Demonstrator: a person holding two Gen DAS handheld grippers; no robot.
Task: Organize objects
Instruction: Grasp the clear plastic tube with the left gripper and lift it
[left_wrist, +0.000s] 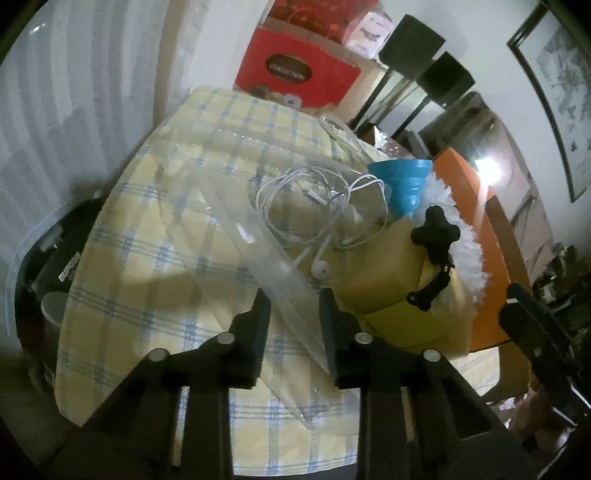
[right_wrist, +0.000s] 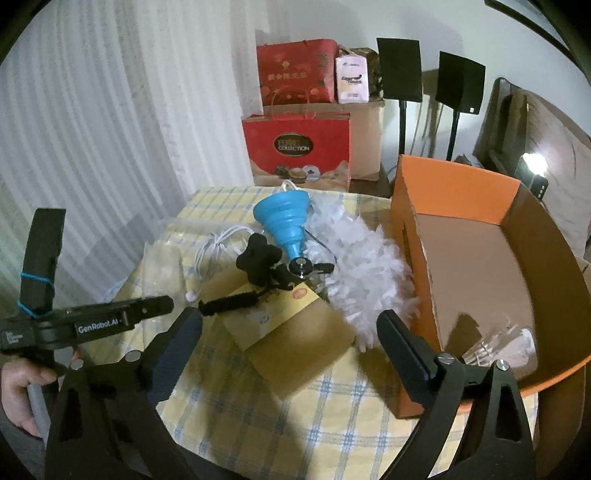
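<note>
White curtains and red gift boxes (left_wrist: 299, 70) back a table under a yellow-and-blue checked cloth (left_wrist: 155, 236). From the left wrist, the left gripper (left_wrist: 293, 328) is narrowed onto the edge of a clear, flimsy plastic bag (left_wrist: 258, 221) running between its fingers; tangled white earphones (left_wrist: 317, 218) lie on the bag just beyond the fingertips (lifting could spill them).

From the right wrist, the right gripper (right_wrist: 290, 330) gapes wide, holding nothing, over a tan cardboard envelope (right_wrist: 295, 332). Beside its right finger stands the open orange box (right_wrist: 454, 184); ahead lie a blue collapsible funnel (right_wrist: 284, 221), a white fluffy duster (right_wrist: 362, 269) and a black clamp mount (right_wrist: 266, 266).
</note>
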